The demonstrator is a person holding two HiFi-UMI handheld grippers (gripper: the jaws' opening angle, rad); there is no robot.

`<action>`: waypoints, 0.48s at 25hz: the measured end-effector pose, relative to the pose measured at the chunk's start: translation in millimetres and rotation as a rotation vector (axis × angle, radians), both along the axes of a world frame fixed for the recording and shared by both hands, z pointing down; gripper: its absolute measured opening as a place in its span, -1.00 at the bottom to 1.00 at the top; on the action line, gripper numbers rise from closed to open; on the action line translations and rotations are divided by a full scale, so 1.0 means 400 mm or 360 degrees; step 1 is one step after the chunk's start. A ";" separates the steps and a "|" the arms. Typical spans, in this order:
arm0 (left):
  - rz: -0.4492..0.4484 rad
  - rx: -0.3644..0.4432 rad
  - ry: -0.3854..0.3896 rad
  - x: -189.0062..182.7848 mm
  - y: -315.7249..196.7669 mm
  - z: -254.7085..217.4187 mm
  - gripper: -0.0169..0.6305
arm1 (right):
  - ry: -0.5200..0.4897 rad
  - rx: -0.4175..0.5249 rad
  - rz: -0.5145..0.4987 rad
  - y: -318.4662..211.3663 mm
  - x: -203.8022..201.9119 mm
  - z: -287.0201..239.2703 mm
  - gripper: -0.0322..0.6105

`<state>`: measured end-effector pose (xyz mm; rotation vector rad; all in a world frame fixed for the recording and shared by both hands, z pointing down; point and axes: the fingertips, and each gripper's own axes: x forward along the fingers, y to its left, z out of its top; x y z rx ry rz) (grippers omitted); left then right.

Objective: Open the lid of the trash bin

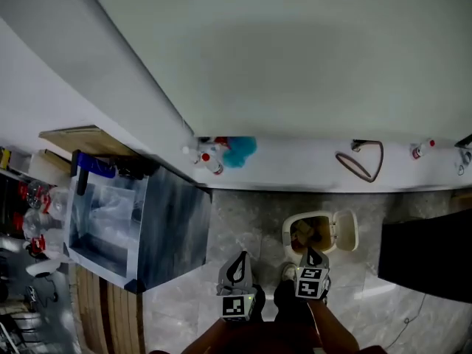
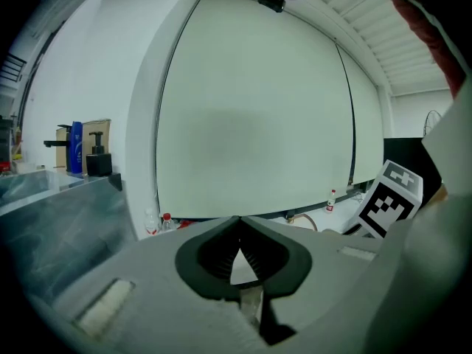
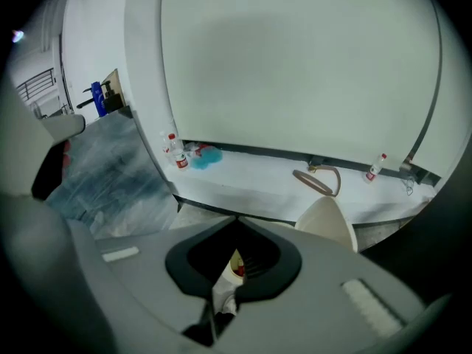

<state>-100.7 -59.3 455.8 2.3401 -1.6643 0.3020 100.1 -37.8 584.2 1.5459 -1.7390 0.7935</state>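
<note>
**A:** Where are we at with the trash bin [image 1: 290, 231]?

**B:** It's on the floor [image 1: 243, 220] right in front of us, near the wall. In the head view its lid [image 1: 346, 231] looks flipped up, hanging off the bin's right side, and we can see brown rubbish [image 1: 306, 233] inside. We'd call the job pretty much done.

**A:** Which hand is on it?

**B:** Neither, as far as we can tell. Our right gripper [image 1: 313, 259] is the near one. Its tip is at the bin's near rim, with the lid ahead and a bit right of it. Its jaws are pressed together with nothing in them. Our left gripper [image 1: 237, 269] sits off to the bin's left, closed and empty too. If the lid needs a nudge further right, we reckon the right one does it.
</note>
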 end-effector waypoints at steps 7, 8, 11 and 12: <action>-0.0043 0.0101 -0.0052 -0.048 -0.020 -0.120 -0.95 | -0.0028 0.0223 -0.0016 -0.036 0.022 -0.199 -0.90; -0.0053 0.0113 -0.0052 -0.056 -0.022 -0.130 -0.95 | -0.0026 0.0260 -0.0027 -0.041 0.025 -0.225 -0.90; -0.0076 0.0162 -0.0058 -0.076 -0.033 -0.185 -0.95 | -0.0051 0.0355 -0.0030 -0.057 0.027 -0.305 -0.90; -0.0083 0.0183 -0.0058 -0.083 -0.037 -0.209 -0.95 | -0.0065 0.0388 -0.0025 -0.063 0.026 -0.332 -0.90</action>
